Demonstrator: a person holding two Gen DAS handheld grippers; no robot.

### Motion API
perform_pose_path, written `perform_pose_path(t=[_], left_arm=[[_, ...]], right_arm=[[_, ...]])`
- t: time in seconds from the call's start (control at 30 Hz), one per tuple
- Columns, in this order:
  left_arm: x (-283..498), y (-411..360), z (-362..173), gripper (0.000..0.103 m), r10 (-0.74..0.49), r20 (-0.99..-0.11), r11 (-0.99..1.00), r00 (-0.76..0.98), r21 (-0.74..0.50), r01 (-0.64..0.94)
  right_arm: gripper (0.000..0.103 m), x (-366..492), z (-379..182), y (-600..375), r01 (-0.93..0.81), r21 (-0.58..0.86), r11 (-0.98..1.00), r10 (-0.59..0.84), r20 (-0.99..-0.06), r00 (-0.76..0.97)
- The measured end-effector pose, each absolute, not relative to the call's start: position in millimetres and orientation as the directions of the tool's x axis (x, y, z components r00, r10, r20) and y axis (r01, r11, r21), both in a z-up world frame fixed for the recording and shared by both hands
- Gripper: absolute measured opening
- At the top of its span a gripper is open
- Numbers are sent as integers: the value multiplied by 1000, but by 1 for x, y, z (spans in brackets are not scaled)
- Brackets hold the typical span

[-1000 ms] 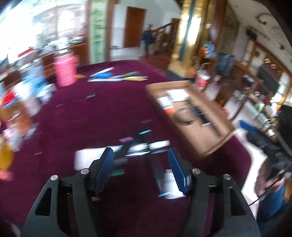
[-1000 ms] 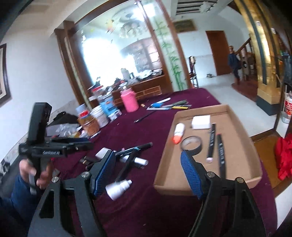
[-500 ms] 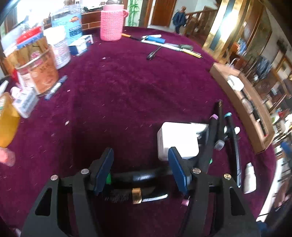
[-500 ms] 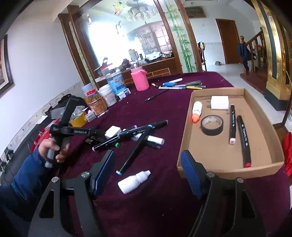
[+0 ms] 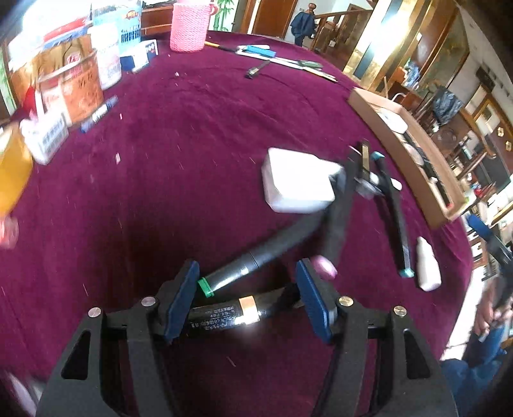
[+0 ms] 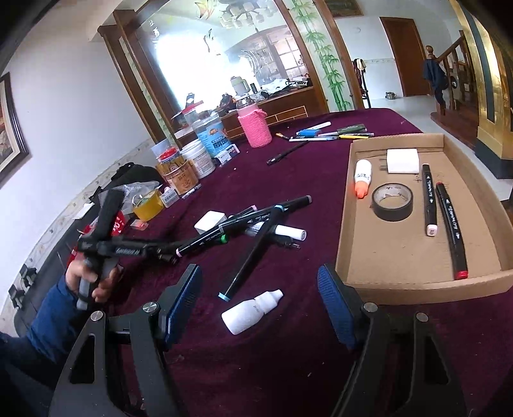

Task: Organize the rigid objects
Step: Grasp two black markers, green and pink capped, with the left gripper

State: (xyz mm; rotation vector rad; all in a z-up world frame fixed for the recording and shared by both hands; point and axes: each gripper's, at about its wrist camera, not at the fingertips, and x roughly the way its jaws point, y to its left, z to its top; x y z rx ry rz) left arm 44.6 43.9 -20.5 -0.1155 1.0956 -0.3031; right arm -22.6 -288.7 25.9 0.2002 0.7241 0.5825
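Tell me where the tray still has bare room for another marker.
The tray is bare along its near wall, below the tape, and down its left side under the glue. The right side is crowded by two markers, and the far end holds a white block.

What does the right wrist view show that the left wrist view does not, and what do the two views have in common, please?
Only the right wrist view shows the tray's contents clearly: a roll of black tape, two markers, a white block and an orange-tipped tube; it also shows the left hand holding its tool.

Only the left wrist view shows a gold-banded black pen lying between the open left claw.

Both show the cardboard tray, the pink knitted cup, the white dropper bottle, the white block on the cloth and the marker pile.
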Motion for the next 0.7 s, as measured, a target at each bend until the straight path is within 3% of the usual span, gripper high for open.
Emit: perform_pose_path(t=[0.13, 0.3, 0.53, 0.7], left_arm=[[4, 16, -18, 62, -463, -815, 882, 348, -383, 276], [-20, -4, -6, 62, -436, -812, 890, 387, -327, 317], [4, -7, -7, 62, -409, -822, 905, 395, -312, 289], [23, -24, -10, 62, -341, -837, 929, 427, -232, 288]], right_arm=[[69, -22, 24, -286, -434, 368, 822, 569, -570, 593], [69, -22, 22, -282, -429, 358, 830, 557, -587, 587], [69, -21, 13, -273, -406, 358, 841, 537, -648, 541], [69, -19, 2, -263, -380, 382, 842, 532, -700, 476]])
